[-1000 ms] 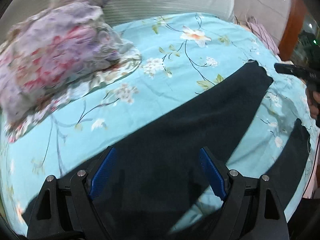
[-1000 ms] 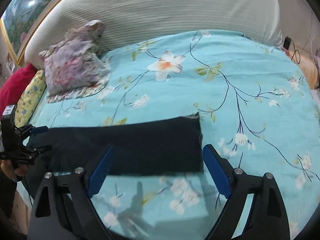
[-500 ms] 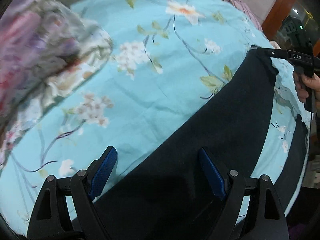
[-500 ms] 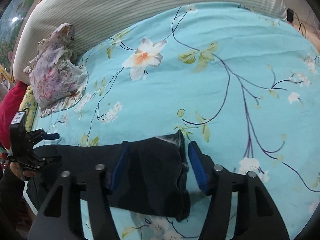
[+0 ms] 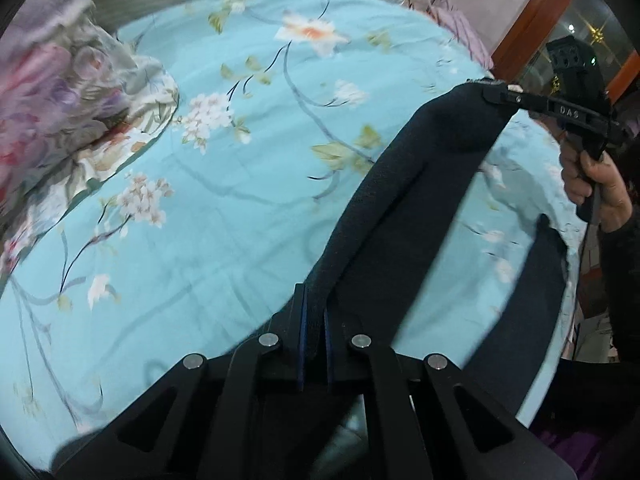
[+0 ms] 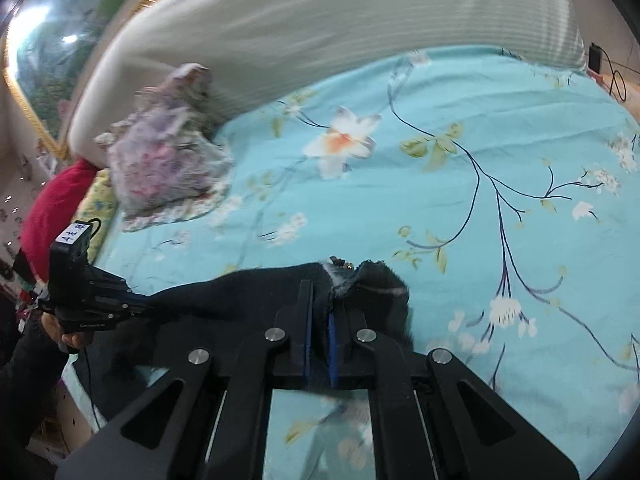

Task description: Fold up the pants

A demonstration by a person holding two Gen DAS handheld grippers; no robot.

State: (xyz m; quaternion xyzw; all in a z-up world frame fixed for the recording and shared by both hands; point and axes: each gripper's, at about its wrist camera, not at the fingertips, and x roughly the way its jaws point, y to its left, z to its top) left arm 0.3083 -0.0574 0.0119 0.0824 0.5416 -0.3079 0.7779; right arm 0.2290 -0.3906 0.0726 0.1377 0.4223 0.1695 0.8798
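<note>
Black pants (image 5: 416, 184) lie across a turquoise floral bedsheet (image 5: 224, 216). My left gripper (image 5: 314, 312) is shut on the pants' near edge, and the cloth runs taut up to the right. My right gripper shows in the left wrist view (image 5: 490, 92), clamped on the far end of that leg. In the right wrist view my right gripper (image 6: 320, 312) is shut on the pants' hem (image 6: 372, 292), and the left gripper (image 6: 136, 306) holds the other end at far left. The second leg (image 5: 536, 280) hangs toward the bed's right edge.
A crumpled floral cloth (image 5: 68, 108) lies at the upper left of the bed, also seen in the right wrist view (image 6: 168, 168). A pale striped headboard cushion (image 6: 320, 32) runs behind. A red pillow (image 6: 56, 204) lies at the left bed edge.
Both grippers went from open to shut on the pants. The leg between them has lifted off the sheet and pulled taut.
</note>
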